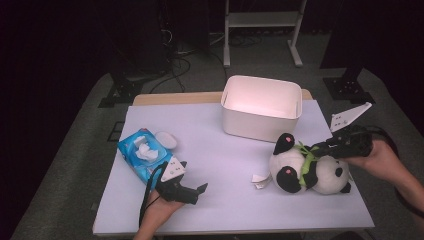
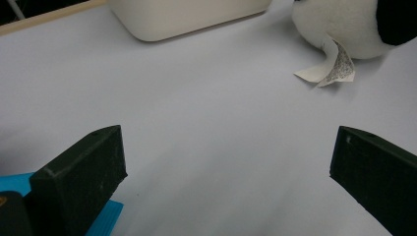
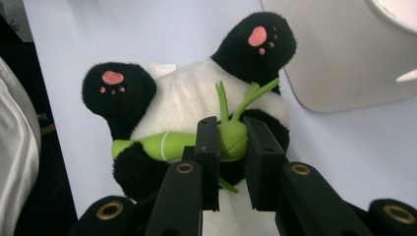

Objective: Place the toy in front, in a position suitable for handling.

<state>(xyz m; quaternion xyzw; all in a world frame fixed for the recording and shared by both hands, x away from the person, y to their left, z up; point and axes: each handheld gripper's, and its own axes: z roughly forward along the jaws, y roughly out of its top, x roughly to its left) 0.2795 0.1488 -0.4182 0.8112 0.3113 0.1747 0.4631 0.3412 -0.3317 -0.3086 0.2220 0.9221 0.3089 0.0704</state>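
The right hand (image 1: 382, 157) comes in from the lower right edge of the table, forearm angled toward the white bin (image 1: 261, 107), and carries the right gripper (image 1: 325, 147) low and nearly level, its jaws pointing across the table at the plush panda (image 1: 305, 167). The panda lies on its back just in front of the bin's right corner, close to it but apart, its two black feet with pink pads raised toward the bin. In the right gripper view, the jaws are clamped on the green bamboo stalk (image 3: 231, 140) stitched across the panda's white belly, with one black pad on each side of the stalk's bulging end, leaves sprouting above them. A paper tag (image 1: 260, 181) trails from the panda onto the table (image 1: 225, 165), on the side away from the right hand. The left hand (image 1: 157, 210) rests near the front edge, well to the left of the bin, holding the left gripper (image 1: 192, 192) low with its jaws standing wide apart over bare table, nothing between them. A blue wipes pack (image 1: 141, 154) lies just beside that gripper, left of the bin.
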